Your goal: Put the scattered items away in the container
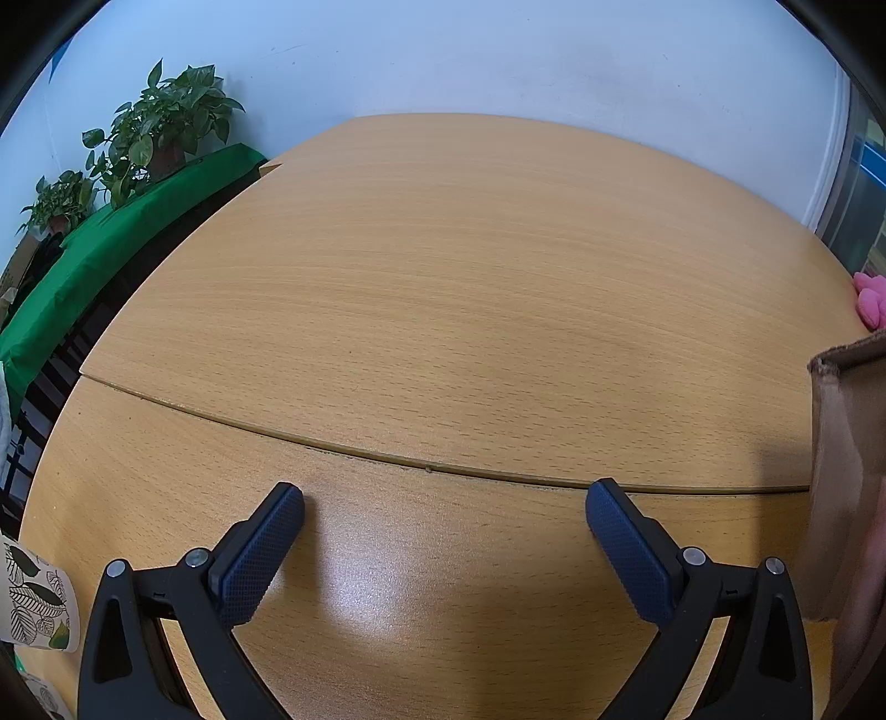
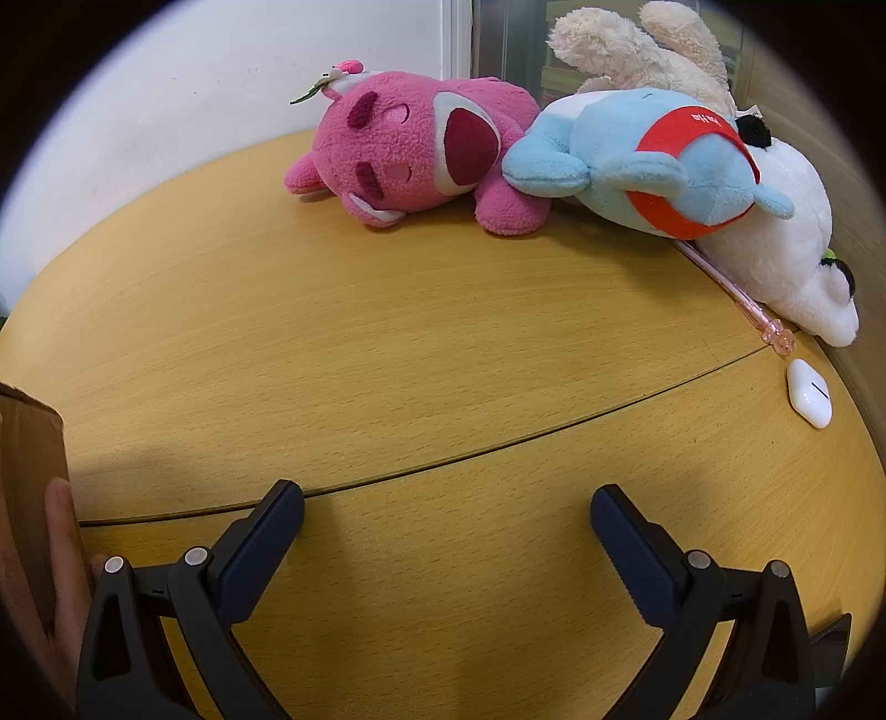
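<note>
In the right wrist view a pink plush bear (image 2: 410, 149) lies at the far side of the wooden table (image 2: 387, 343). A blue plush with a red band (image 2: 653, 160) leans against it, with a white plush (image 2: 786, 243) and a cream plush (image 2: 637, 50) behind. A pink pen (image 2: 736, 293) and a white earbud case (image 2: 809, 392) lie at the right. My right gripper (image 2: 446, 515) is open over bare wood, well short of the toys. A cardboard box (image 2: 33, 471) stands at the left edge. In the left wrist view my left gripper (image 1: 443, 512) is open and holds nothing; the cardboard box (image 1: 841, 476) stands at its right.
A paper cup with a leaf print (image 1: 39, 598) stands at the left gripper's left. Potted plants (image 1: 160, 127) and a green cloth (image 1: 111, 243) sit beyond the table's left edge. A person's hand (image 2: 61, 554) rests beside the box. A white wall runs behind the table.
</note>
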Available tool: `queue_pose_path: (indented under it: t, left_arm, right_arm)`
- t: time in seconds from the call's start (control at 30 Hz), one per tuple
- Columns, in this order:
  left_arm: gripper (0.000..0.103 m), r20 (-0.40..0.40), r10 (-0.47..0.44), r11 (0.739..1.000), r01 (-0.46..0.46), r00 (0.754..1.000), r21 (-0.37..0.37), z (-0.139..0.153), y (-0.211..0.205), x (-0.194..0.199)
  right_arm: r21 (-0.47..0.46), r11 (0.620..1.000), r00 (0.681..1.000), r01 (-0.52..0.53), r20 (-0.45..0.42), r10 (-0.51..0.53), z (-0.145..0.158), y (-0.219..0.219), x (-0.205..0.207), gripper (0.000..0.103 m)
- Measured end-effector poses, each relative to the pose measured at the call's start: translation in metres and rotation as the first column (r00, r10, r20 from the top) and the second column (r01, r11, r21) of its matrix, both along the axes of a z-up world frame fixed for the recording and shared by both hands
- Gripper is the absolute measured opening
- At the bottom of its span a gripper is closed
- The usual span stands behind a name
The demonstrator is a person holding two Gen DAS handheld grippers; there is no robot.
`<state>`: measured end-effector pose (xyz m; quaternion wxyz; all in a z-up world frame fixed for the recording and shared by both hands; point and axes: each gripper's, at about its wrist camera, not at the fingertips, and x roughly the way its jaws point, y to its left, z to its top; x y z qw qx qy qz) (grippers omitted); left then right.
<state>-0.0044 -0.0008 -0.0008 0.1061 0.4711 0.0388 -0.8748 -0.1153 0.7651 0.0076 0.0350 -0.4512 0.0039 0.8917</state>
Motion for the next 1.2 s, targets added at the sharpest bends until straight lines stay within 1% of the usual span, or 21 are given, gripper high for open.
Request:
queue_pose_path:
  t: [0.07, 0.1, 0.17, 0.27, 0.33, 0.4, 0.43, 0.73, 0.77, 0.9, 1.2]
  left_arm:
    - [0.103, 0.019, 0.000, 1.000, 0.000, 1.000, -0.017, 0.0005, -0.0003, 0.0013]
    - [0.103, 0.009, 0.000, 1.000, 0.000, 1.000, -0.008, 0.0001, -0.0001, 0.0005]
    - [0.103, 0.030, 0.000, 1.000, 0.000, 1.000, -0.027, 0.0008, -0.0004, 0.0014]
    - [0.103, 0.011, 0.001, 1.000, 0.000, 1.000, -0.009, 0.0002, -0.0001, 0.0009]
    - [0.103, 0.022, 0.001, 1.000, 0.000, 1.000, -0.018, 0.0006, -0.0002, 0.0014]
    - [0.103, 0.012, 0.001, 1.000, -0.001, 1.000, -0.008, 0.0003, -0.0001, 0.0011]
    - [0.103, 0.023, 0.001, 1.000, -0.001, 1.000, -0.019, 0.0005, -0.0003, 0.0015]
    - [0.103, 0.012, 0.002, 1.000, -0.002, 1.000, -0.009, 0.0002, -0.0001, -0.0003]
    - [0.103, 0.001, 0.002, 1.000, -0.002, 1.000, 0.002, -0.0002, 0.0000, -0.0008]
    - [0.103, 0.025, 0.002, 1.000, -0.002, 1.000, -0.023, 0.0032, -0.0052, 0.0019]
    - [0.103, 0.021, 0.003, 1.000, -0.002, 1.000, -0.018, 0.0032, -0.0055, 0.0014]
  right_arm:
    - [-0.002, 1.000, 1.000, -0.001, 0.001, 0.001, -0.0002, 0.0000, -0.0002, 0.103]
    - [-0.007, 1.000, 1.000, -0.003, 0.004, 0.003, -0.0004, 0.0001, -0.0002, 0.103]
    - [-0.007, 1.000, 1.000, -0.002, 0.002, 0.002, -0.0007, -0.0002, 0.0000, 0.103]
    - [-0.011, 1.000, 1.000, -0.003, 0.003, 0.003, -0.0010, -0.0001, -0.0002, 0.103]
    - [-0.010, 1.000, 1.000, -0.003, 0.002, 0.003, -0.0010, -0.0002, -0.0002, 0.103]
    - [-0.009, 1.000, 1.000, -0.002, 0.002, 0.002, -0.0009, 0.0001, -0.0007, 0.103]
    - [-0.008, 1.000, 1.000, -0.002, 0.002, 0.002, -0.0008, 0.0001, -0.0008, 0.103]
    - [-0.003, 1.000, 1.000, -0.001, 0.001, 0.001, 0.0000, 0.0001, 0.0001, 0.103]
    - [-0.007, 1.000, 1.000, -0.002, 0.002, 0.002, -0.0002, 0.0001, 0.0000, 0.103]
    - [-0.007, 1.000, 1.000, -0.002, 0.002, 0.002, 0.0000, 0.0001, 0.0001, 0.103]
    - [-0.008, 1.000, 1.000, -0.002, 0.003, 0.002, 0.0000, 0.0002, 0.0001, 0.103]
